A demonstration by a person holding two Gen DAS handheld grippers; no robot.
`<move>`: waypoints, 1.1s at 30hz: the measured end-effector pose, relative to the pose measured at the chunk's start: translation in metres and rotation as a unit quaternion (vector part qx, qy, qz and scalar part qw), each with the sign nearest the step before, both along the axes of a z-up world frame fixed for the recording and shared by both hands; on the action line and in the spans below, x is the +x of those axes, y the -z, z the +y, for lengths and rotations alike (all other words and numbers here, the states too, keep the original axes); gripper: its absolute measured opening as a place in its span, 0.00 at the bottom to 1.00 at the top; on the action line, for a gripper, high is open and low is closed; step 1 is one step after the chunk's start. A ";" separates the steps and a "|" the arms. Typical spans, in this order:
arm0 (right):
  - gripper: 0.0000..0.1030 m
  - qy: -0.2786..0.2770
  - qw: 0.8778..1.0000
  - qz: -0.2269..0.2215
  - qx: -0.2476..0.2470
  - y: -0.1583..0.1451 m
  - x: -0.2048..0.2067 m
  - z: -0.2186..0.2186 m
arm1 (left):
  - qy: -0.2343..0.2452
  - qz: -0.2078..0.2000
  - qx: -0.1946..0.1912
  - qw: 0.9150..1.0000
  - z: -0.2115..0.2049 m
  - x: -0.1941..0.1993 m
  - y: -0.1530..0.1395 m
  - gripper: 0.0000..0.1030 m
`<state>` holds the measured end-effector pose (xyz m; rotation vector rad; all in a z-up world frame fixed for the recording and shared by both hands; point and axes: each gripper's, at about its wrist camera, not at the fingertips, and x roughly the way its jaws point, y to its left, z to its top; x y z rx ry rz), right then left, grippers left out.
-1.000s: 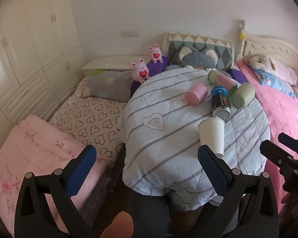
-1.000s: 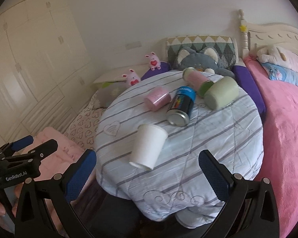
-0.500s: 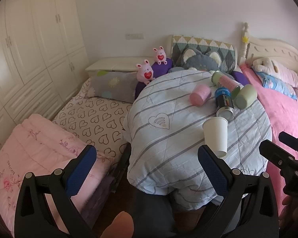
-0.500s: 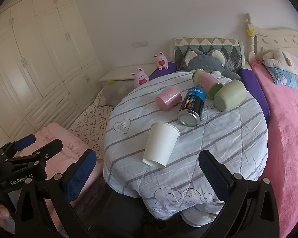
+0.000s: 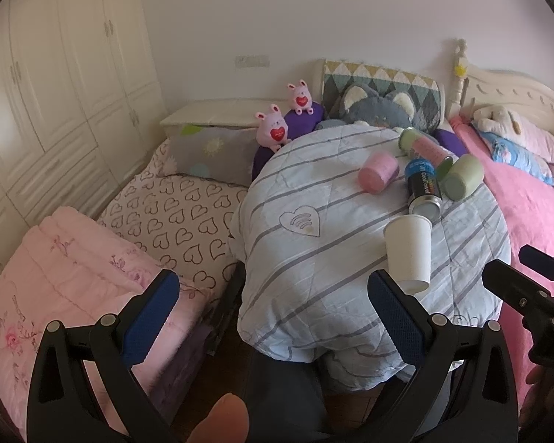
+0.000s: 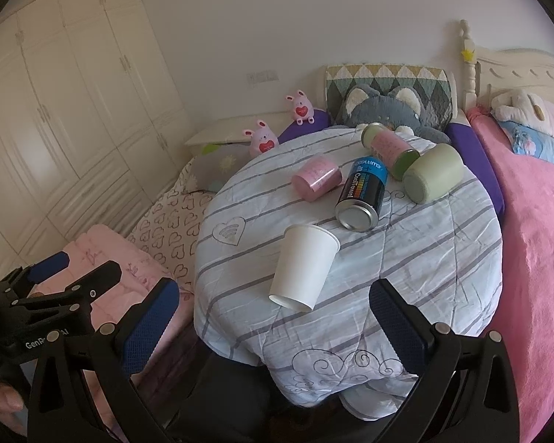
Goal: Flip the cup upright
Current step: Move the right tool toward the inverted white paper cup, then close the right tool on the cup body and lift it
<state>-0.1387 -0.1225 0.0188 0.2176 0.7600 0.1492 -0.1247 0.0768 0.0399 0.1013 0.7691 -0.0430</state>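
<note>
A white paper cup (image 6: 304,265) lies on its side on the striped cloth of a round table (image 6: 424,258), base toward me. It also shows in the left wrist view (image 5: 409,253). My right gripper (image 6: 273,319) is open and empty, short of the cup and just below it in its view. My left gripper (image 5: 273,317) is open and empty, to the left of the cup. A pink cup (image 6: 315,179) and a green cup (image 6: 434,177) lie on their sides farther back.
A black and blue can (image 6: 362,199) and a pink bottle (image 6: 389,149) lie on the table between the cups. Plush toys (image 6: 384,112) sit behind it. A bed with a pink blanket (image 6: 535,221) is on the right, folded bedding (image 5: 92,258) on the left.
Both cameras have tilted or pulled back a little, so the table and cup sit slightly lower and farther right in view. The cup has not moved. Both grippers stay open.
</note>
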 end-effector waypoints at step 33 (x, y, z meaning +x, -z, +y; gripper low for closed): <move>1.00 0.070 0.981 0.179 0.011 0.095 0.131 -0.009 | 0.008 0.086 -0.010 0.996 0.013 0.103 0.067 1.00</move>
